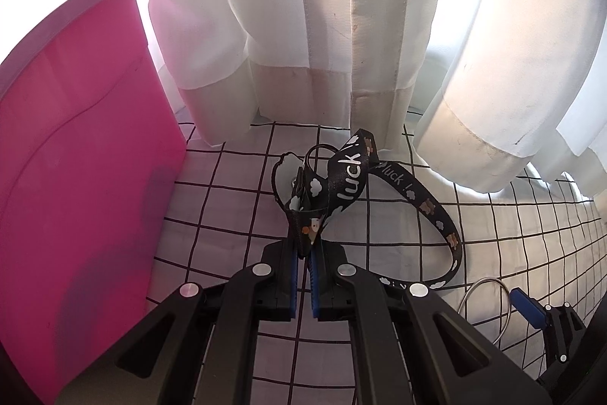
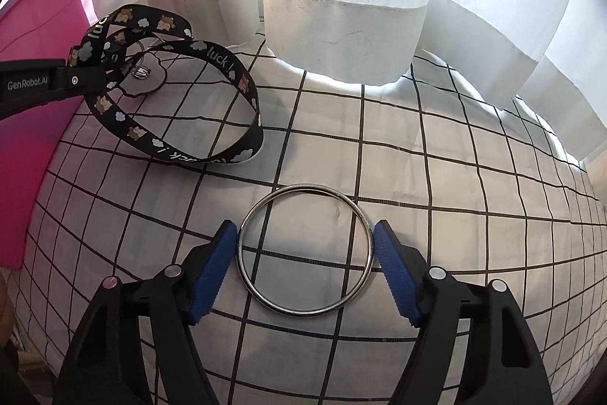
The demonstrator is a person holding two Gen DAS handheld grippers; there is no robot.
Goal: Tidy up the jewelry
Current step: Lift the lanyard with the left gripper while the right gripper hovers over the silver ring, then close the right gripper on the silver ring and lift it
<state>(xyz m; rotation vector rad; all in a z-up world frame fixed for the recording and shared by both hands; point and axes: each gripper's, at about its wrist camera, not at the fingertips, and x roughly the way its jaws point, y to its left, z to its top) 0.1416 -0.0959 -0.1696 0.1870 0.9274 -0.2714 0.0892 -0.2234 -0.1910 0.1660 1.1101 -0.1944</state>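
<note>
A black lanyard [image 1: 347, 177] printed with "luck!", clouds and bears lies looped on the white grid cloth. My left gripper [image 1: 304, 253] is shut on one end of it, near its metal clip [image 1: 294, 183]. The lanyard also shows in the right wrist view [image 2: 212, 59], with the left gripper [image 2: 68, 78] at its left. A silver metal ring [image 2: 305, 249] lies flat on the cloth. My right gripper [image 2: 305, 238] is open around it, with a blue pad [image 2: 212, 272] on each side close to the rim. The ring also shows in the left wrist view [image 1: 504, 295].
A pink plastic box [image 1: 76, 196] stands at the left, close to the lanyard. White curtains [image 1: 322, 6] hang at the back and rest on the grid cloth [image 2: 455, 196].
</note>
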